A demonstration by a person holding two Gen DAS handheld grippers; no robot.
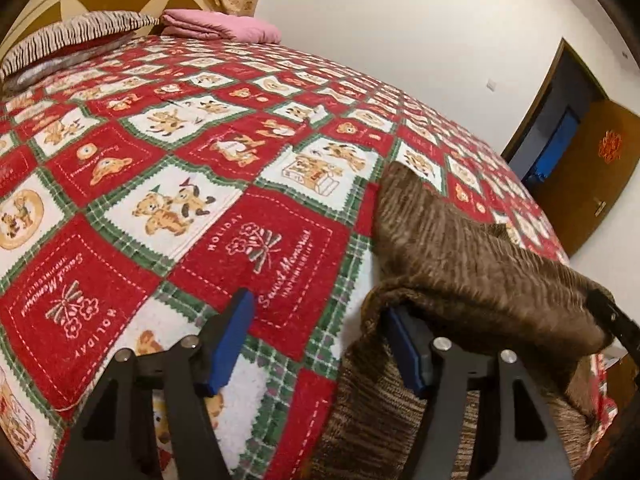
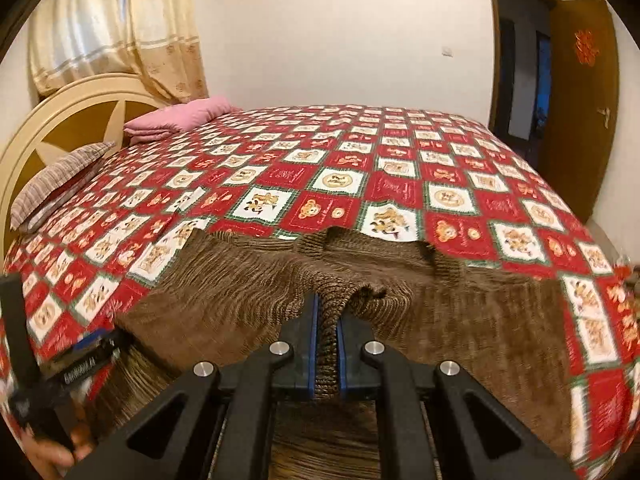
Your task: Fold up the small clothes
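Left wrist: pink blanket (image 1: 224, 26), pillow (image 1: 76, 36) beyond.

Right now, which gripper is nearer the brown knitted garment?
Right. The right gripper is clamped on the brown knitted garment; the left gripper is open at its edge.

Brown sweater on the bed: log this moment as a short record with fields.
surface: bed with a red, white and green patchwork cover
garment: brown knit sweater, partly lifted, not yet folded flat
right gripper: shut on a pinched ridge of the sweater
left gripper: open, pads apart; one finger under a sweater edge, the other over bare cover
at headboard: striped pillow, folded pink blanket
background: open door, curtain
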